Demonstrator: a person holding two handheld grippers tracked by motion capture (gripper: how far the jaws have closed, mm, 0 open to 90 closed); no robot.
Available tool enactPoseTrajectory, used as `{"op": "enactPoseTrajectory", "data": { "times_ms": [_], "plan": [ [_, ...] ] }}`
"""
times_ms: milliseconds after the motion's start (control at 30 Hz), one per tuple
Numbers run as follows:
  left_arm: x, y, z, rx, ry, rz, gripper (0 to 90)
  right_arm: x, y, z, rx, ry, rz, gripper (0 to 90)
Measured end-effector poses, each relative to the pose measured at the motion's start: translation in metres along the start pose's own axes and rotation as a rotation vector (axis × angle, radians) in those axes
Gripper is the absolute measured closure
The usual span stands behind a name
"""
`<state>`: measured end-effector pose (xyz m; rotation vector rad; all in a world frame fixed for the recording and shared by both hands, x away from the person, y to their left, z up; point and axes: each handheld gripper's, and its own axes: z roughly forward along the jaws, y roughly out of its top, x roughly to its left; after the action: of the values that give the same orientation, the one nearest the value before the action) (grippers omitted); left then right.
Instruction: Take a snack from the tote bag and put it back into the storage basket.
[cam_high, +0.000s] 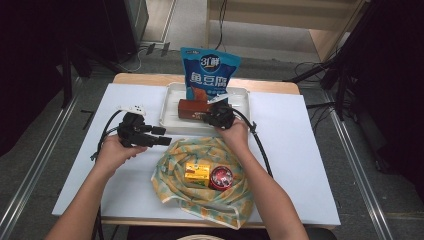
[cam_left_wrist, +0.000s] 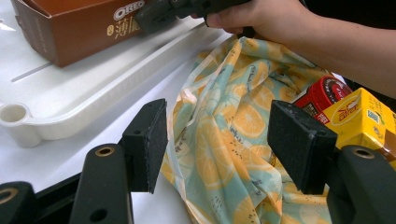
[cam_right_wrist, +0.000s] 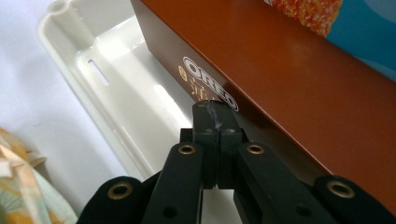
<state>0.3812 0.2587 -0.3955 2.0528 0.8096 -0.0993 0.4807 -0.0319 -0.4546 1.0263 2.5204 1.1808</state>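
A: High view: a person seated at the near edge of a white-topped table (cam_high: 300, 165) holds two black grippers. The right gripper (cam_high: 212, 118) reaches into a white tray (cam_high: 171, 100) at the far middle, its tip against the near face of a brown Oreo box (cam_high: 192, 107). A blue snack bag (cam_high: 210, 72) stands upright behind the box.

B: And the left gripper (cam_high: 162, 137)?

A: It hovers left of centre, pointing right, just beside the far-left edge of an orange-print cloth (cam_high: 172, 172) spread near the person. On the cloth lie a yellow carton (cam_high: 197, 173) and a red round tin (cam_high: 222, 177), side by side.

B: Left gripper view?

A: Jaws spread wide with nothing between the pads. Beyond them, the cloth (cam_left_wrist: 229, 121) in folds, the tin (cam_left_wrist: 324, 93) and carton (cam_left_wrist: 362, 116) at right, the tray (cam_left_wrist: 70, 116) at left, and the Oreo box (cam_left_wrist: 79, 28) in it. The right gripper (cam_left_wrist: 152, 16) touches the box's front.

B: Right gripper view?

A: Jaws pressed together, empty, the shut tip resting just below the Oreo logo on the box (cam_right_wrist: 289, 79). The tray (cam_right_wrist: 121, 93) lies beneath; a corner of cloth (cam_right_wrist: 23, 186) shows lower left, the snack bag (cam_right_wrist: 364, 32) upper right.
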Motion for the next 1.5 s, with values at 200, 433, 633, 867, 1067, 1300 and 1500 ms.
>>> {"op": "enactPoseTrajectory", "data": {
  "times_ms": [200,433,633,867,1067,1300,1500],
  "plan": [
    [0.0,0.0,0.0,0.0,-0.002,-0.002,38.5,-0.004,0.002,0.004,0.019,-0.022,0.023,90.0],
    [0.0,0.0,0.0,0.001,-0.005,0.003,38.5,-0.006,0.008,0.008,0.026,-0.039,0.027,90.0],
    [0.0,0.0,0.0,-0.002,-0.006,0.001,38.5,-0.008,0.013,0.01,0.023,-0.057,0.027,90.0],
    [-0.001,0.0,0.0,-0.005,-0.007,0.005,38.5,-0.014,0.018,0.014,0.028,-0.065,0.052,90.0],
    [-0.002,0.0,0.0,-0.008,-0.007,0.014,38.5,-0.015,0.017,0.014,0.018,-0.048,0.064,90.0],
    [-0.002,0.0,0.0,-0.007,-0.004,0.015,38.6,-0.013,0.016,0.001,-0.011,0.002,0.068,87.8],
    [-0.003,0.0,0.0,-0.008,-0.004,0.016,38.6,-0.009,0.012,-0.012,-0.035,0.024,0.052,86.2]
  ]
}}
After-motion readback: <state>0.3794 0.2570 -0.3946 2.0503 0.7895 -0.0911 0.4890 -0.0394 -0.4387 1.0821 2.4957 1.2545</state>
